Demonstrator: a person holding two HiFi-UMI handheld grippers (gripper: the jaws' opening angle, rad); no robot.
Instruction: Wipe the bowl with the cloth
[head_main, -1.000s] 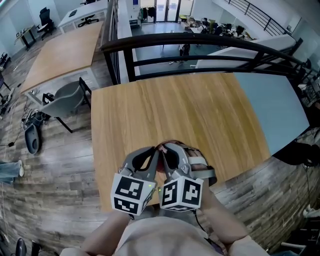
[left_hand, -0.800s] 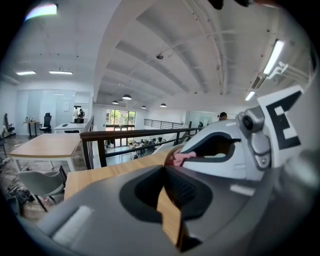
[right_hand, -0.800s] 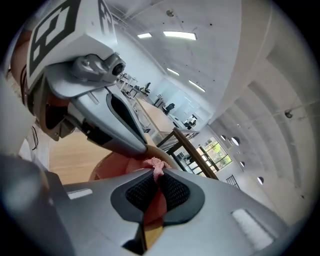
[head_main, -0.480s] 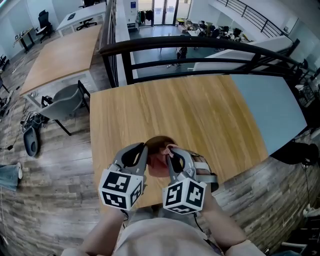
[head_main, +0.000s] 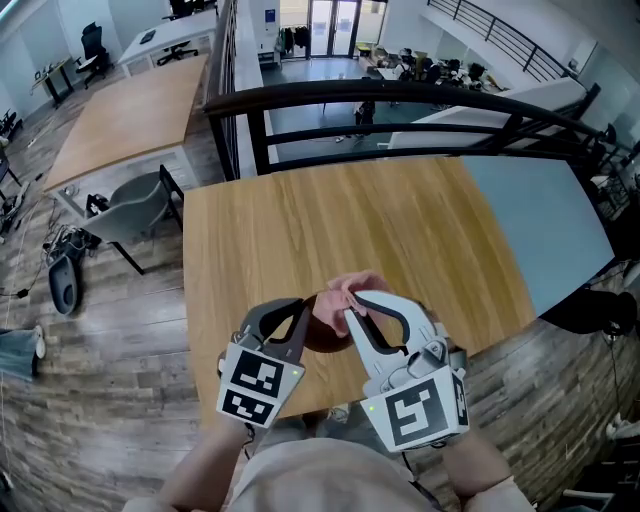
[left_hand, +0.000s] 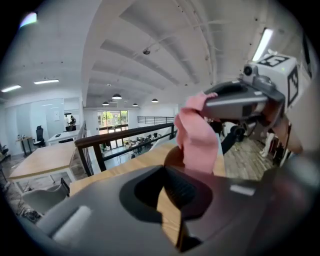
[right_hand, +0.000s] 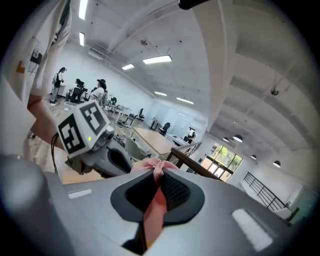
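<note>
Right tongs (head_main: 352, 303) have risen with the pink cloth (head_main: 338, 292), which now sits bunched just above the brown bowl (head_main: 324, 340) at lower centre of the head view. They are clenched on the cloth. Left tongs (head_main: 301, 312) are clenched too, seemingly on the bowl's left rim, over the tabletop (head_main: 350, 200). To wipe well, I judge the cloth should go back down inside, press lightly and sweep round the wall while the left steadies the rim.
</note>
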